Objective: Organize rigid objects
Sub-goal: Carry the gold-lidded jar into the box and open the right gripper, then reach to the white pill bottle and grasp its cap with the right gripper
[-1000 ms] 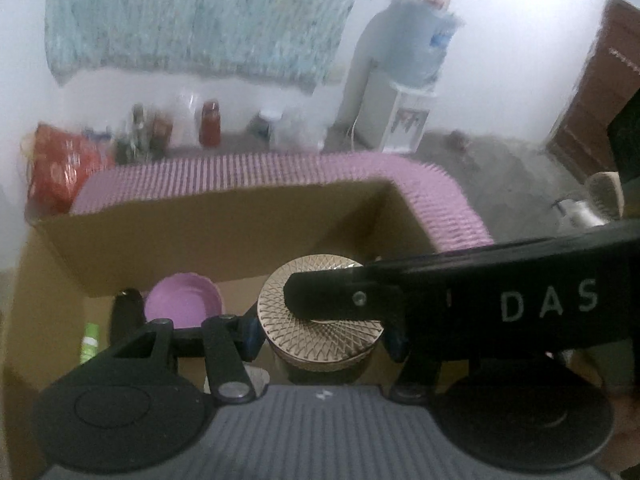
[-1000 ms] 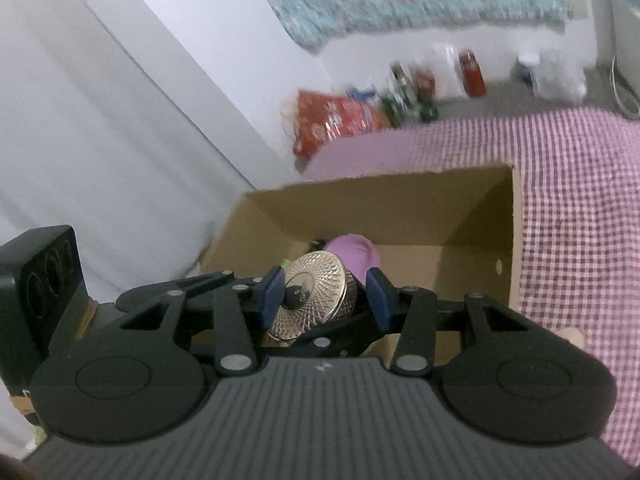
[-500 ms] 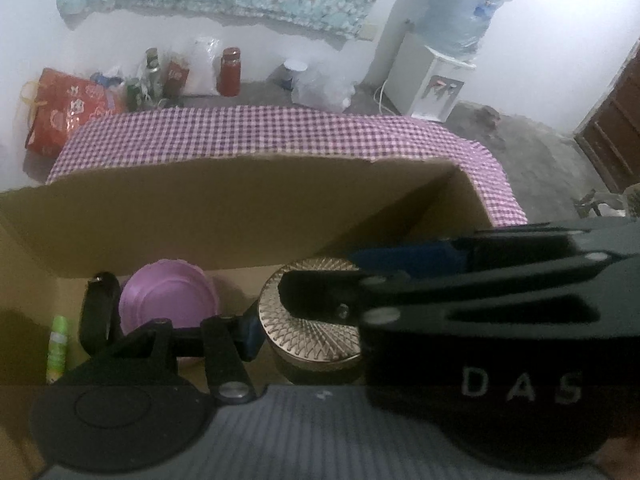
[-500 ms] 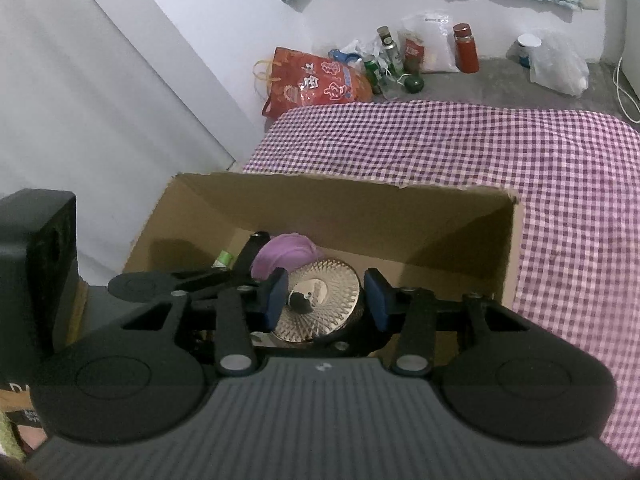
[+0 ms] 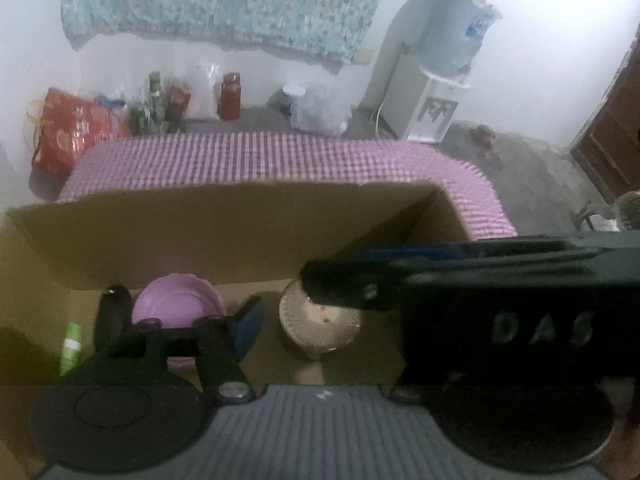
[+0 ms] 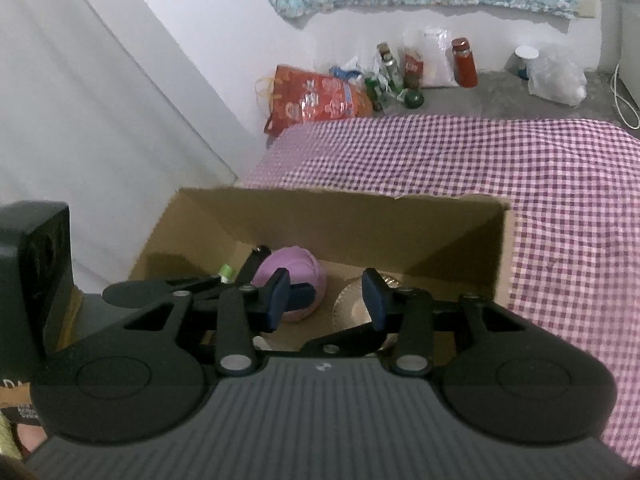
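1. Cardboard box [image 5: 200,236] on the checked bed [image 5: 280,156] already holds a purple bowl [image 5: 176,308] and the gold ribbed tin [image 5: 320,324] near its right wall; the left hand-held gripper [image 5: 320,344] is opening, nothing pinched.
2. Right hand-held gripper [image 6: 325,300] is spread, empty; floor clutter sits beyond.

From my left wrist the whole view is smeared. My right gripper [image 5: 500,300] crosses in from three o'clock, hiding my own right-hand jaw and part of the gold tin [image 5: 320,324]. From my right wrist, that tin [image 6: 352,304] shows only as a sliver behind my finger [image 6: 374,300]. The purple bowl [image 6: 294,276] is half covered. The green bottle [image 6: 226,270] at eleven o'clock is too small to identify.
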`<state>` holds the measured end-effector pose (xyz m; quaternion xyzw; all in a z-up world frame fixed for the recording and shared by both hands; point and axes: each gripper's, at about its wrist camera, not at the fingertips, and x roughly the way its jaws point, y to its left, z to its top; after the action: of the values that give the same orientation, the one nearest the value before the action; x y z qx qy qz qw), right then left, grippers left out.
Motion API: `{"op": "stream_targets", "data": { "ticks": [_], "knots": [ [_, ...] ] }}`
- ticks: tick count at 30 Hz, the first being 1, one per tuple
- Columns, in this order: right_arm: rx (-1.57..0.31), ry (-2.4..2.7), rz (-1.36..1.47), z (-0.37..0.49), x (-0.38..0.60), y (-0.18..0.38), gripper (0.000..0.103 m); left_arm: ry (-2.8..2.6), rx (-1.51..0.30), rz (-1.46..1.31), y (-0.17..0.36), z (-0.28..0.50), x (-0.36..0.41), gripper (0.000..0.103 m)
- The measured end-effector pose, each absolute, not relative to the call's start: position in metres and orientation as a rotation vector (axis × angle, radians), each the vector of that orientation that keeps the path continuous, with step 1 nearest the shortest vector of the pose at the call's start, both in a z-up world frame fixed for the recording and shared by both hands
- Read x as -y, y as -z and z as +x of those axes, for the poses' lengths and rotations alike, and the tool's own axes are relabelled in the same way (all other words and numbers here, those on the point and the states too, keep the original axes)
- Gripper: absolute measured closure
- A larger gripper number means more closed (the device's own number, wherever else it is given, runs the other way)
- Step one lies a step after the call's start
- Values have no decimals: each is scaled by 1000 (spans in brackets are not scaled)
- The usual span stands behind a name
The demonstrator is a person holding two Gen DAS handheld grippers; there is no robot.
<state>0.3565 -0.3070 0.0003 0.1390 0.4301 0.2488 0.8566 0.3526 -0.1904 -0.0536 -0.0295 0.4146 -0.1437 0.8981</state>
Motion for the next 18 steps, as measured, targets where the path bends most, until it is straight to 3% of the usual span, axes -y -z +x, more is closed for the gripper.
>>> {"op": "stream_targets", "data": {
  "ticks": [4, 11, 18],
  "knots": [
    [-825, -523, 356, 326, 324, -20, 63, 309, -784, -46, 35, 322, 187, 21],
    [-656, -536, 450, 241, 354, -60, 61, 405, -672, -65, 8, 234, 180, 13],
    [-524, -582, 502, 141, 359, -70, 51, 492, -586, 3, 0, 136, 154, 8]
  ]
}}
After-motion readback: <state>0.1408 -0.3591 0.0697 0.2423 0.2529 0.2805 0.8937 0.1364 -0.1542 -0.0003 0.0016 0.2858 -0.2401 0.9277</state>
